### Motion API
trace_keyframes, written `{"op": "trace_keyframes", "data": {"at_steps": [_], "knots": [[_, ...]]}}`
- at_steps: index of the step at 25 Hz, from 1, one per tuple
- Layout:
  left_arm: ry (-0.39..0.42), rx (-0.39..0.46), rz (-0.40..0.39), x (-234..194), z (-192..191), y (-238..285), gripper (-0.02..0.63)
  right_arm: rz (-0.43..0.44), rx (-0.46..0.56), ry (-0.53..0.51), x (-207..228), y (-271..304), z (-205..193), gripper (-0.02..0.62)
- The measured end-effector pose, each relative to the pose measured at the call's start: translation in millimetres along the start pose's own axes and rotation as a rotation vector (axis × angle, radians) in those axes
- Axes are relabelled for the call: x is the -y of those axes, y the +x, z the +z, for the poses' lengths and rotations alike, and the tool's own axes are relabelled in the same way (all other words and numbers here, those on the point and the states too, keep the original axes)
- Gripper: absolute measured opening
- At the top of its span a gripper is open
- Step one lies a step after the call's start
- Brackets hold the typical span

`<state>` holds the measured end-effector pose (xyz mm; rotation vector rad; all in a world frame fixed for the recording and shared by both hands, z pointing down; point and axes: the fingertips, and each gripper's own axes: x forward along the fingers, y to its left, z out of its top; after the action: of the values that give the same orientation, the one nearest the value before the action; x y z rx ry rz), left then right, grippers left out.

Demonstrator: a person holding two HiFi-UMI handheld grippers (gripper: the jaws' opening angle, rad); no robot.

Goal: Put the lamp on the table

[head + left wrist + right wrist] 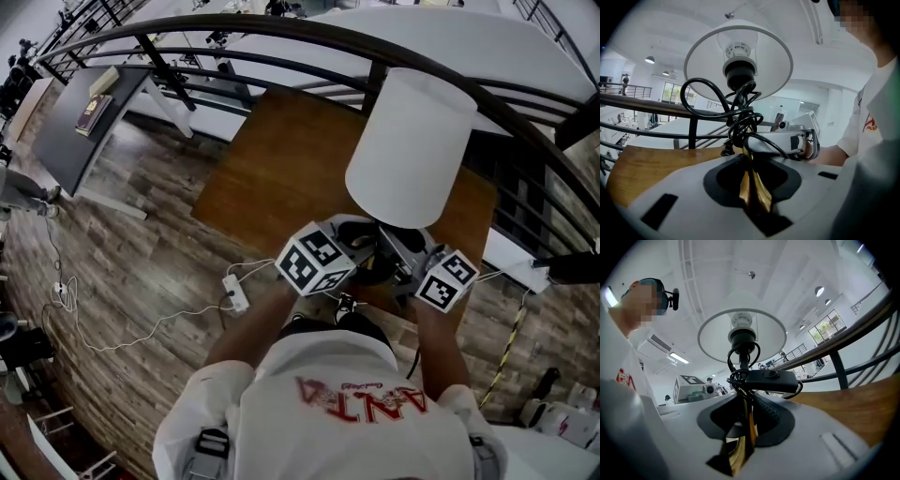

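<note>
**A:** Where is the lamp (412, 141), and who has hold of it?

**B:** It's in the air. The left claw (754, 197) and the right claw (744, 439) are both clamped on its brass stem (746, 178) from opposite sides. The shade (712, 341) stands straight above them.

**A:** What makes the set-down go well?

**B:** I'd keep the stem upright and carry it forward until the base is well over the surface (281, 159), which lies ahead of and below the claws. Then lower both claws together. If one leads, the top-heavy shade will likely tip. I'd let go only once the base sits flat.

**A:** Anything to watch?

**B:** The black cord (740, 119) is wound round the stem just above the jaws, and its switch (771, 378) hangs there too. A loose loop could end up under the base.

**A:** And the room?

**B:** The surface is bare brown wood. A dark railing (693, 133) runs just beyond it. Under the claws is plank floor (141, 262).
</note>
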<state>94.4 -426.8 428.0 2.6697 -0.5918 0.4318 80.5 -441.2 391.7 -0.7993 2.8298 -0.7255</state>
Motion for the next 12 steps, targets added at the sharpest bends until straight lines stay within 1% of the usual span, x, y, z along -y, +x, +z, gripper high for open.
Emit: {"op": "trace_keyframes", "data": {"at_steps": [5, 8, 12], "knots": [[0.034, 0.042, -0.024, -37.7, 12.8, 43.5, 0.092, -0.003, 0.000, -0.043, 56.2, 7.7, 12.3, 0.086], [0.055, 0.049, -0.023, -59.5, 15.3, 70.0, 0.092, -0.005, -0.002, -0.068, 89.2, 11.3, 14.6, 0.086], [0.058, 0.052, -0.025, -83.6, 11.9, 101.2, 0.092, -0.008, -0.004, -0.078, 128.2, 14.4, 11.2, 0.086]]}}
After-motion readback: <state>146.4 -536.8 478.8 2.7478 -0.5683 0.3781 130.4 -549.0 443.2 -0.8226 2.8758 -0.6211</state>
